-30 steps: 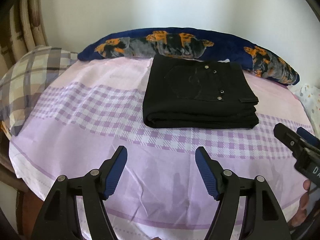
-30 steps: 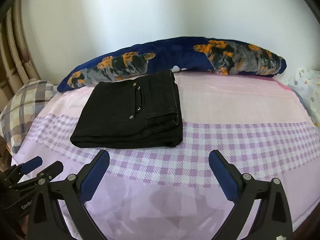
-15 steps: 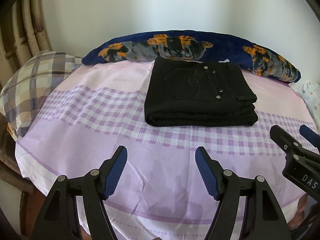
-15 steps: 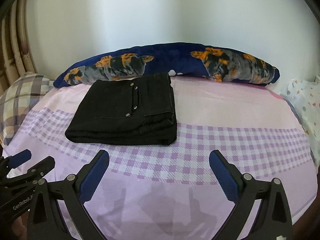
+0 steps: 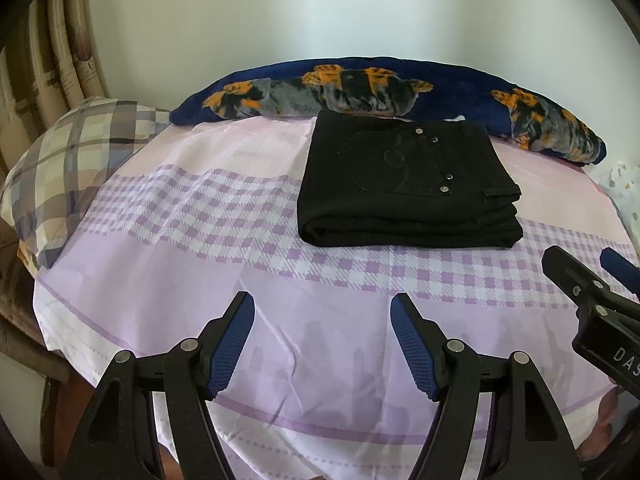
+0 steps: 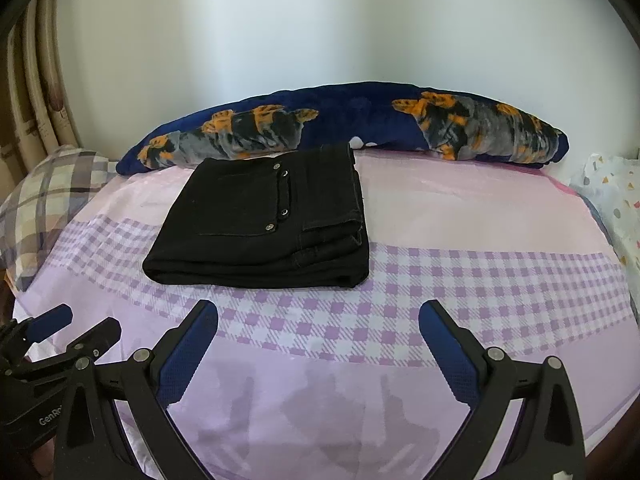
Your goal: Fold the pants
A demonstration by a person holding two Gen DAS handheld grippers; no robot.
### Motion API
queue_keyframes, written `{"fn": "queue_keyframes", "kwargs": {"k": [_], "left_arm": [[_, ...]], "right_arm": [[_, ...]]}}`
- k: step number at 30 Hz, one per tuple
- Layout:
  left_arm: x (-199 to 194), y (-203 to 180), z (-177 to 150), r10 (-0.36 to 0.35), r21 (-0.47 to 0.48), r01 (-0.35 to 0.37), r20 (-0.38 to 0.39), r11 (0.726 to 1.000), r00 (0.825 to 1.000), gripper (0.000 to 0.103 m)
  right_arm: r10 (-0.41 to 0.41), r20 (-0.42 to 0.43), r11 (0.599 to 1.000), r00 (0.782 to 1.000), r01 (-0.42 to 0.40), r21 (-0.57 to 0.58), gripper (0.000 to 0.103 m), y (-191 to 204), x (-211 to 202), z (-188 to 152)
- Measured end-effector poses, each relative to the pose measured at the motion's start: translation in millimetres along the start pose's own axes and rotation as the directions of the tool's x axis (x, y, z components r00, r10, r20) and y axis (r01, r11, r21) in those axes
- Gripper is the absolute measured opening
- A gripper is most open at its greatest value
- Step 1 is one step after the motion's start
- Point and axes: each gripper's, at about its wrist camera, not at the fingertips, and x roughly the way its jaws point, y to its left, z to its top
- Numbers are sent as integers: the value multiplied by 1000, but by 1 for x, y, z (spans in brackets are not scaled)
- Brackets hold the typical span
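Note:
Black pants lie folded into a neat rectangle on the purple checked bedsheet, near the far side of the bed; they also show in the right wrist view. My left gripper is open and empty, held over the near part of the sheet, well short of the pants. My right gripper is open and empty too, in front of the pants. Each gripper shows at the edge of the other's view, the right one and the left one.
A long navy pillow with orange and grey print lies along the wall behind the pants. A plaid pillow sits at the left. A white dotted cloth lies at the right edge. Curtains hang at the left.
Both grippers have drawn back and up from the bed a little, so the pants look farther away. The pants have not moved. Both grippers stay open.

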Motion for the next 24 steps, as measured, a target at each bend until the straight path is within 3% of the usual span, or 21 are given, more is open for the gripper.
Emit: {"fn": "queue_keyframes", "kwargs": {"k": [24], "left_arm": [[3,4,-1,6,9,-6,2,1000,1000,71]], "right_arm": [[10,-31,1000,999,-10,14,101,-1,5,-1]]}}
